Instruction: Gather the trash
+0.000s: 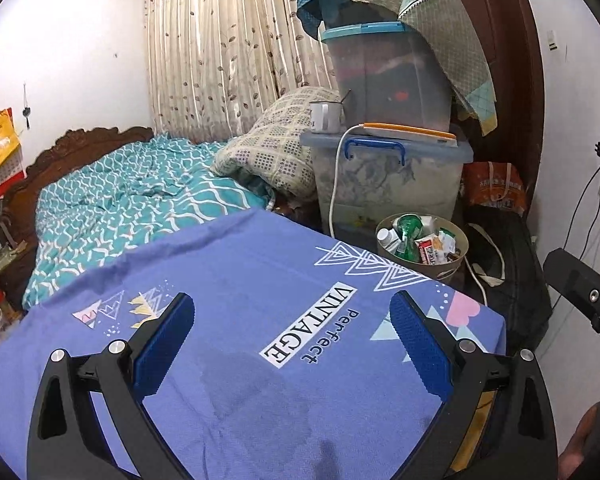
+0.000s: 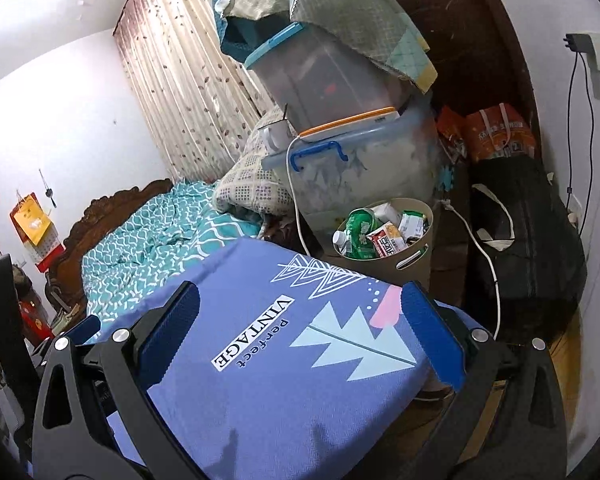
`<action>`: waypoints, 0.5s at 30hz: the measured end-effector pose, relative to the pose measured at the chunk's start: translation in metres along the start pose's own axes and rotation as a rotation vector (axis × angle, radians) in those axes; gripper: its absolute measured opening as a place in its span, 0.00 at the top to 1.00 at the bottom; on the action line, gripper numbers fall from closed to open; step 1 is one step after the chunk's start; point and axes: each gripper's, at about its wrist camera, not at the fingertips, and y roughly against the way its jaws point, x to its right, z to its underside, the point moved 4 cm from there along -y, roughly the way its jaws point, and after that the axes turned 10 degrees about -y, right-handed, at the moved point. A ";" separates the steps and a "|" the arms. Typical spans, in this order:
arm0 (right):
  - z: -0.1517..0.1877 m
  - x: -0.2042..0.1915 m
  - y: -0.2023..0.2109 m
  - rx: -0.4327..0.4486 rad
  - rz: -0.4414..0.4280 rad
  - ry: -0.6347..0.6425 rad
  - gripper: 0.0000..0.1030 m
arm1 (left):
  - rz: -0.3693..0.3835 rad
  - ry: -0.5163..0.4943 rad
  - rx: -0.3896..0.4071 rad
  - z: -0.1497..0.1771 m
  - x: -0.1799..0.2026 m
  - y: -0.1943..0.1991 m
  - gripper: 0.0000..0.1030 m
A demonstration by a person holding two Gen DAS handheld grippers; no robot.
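Observation:
A beige trash bin (image 1: 452, 268) (image 2: 424, 236) stands on the floor past the far corner of a table covered with a purple cloth (image 1: 240, 292) (image 2: 252, 292). Inside it lie a green wrapper (image 2: 358, 226), a red-and-white packet (image 2: 388, 240), a white bottle (image 1: 386, 236) and other trash. My left gripper (image 1: 292, 320) hovers open over the cloth with nothing between its blue pads. Over the cloth's right part my right gripper (image 2: 300, 312) is open and holds nothing. Part of the right gripper's black body (image 1: 584, 292) shows at the edge of the left wrist view.
Behind the bin, stacked clear storage boxes (image 1: 388, 176) (image 2: 364, 176) carry a mug (image 1: 324, 116) and a white cable (image 1: 334, 184). A bed with a teal quilt (image 1: 132, 208) lies to the left. Dark bags (image 2: 528, 232) and an orange bag (image 2: 500, 132) crowd the right wall.

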 end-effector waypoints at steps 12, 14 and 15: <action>0.006 0.004 -0.009 -0.032 -0.014 -0.010 0.03 | -0.038 -0.022 -0.030 -0.002 0.002 -0.003 0.08; 0.006 0.004 -0.008 -0.036 -0.014 -0.011 0.03 | -0.046 -0.020 -0.031 -0.001 0.002 -0.003 0.08; 0.006 0.004 -0.009 -0.039 -0.015 -0.012 0.03 | -0.046 -0.020 -0.034 -0.001 0.002 -0.003 0.08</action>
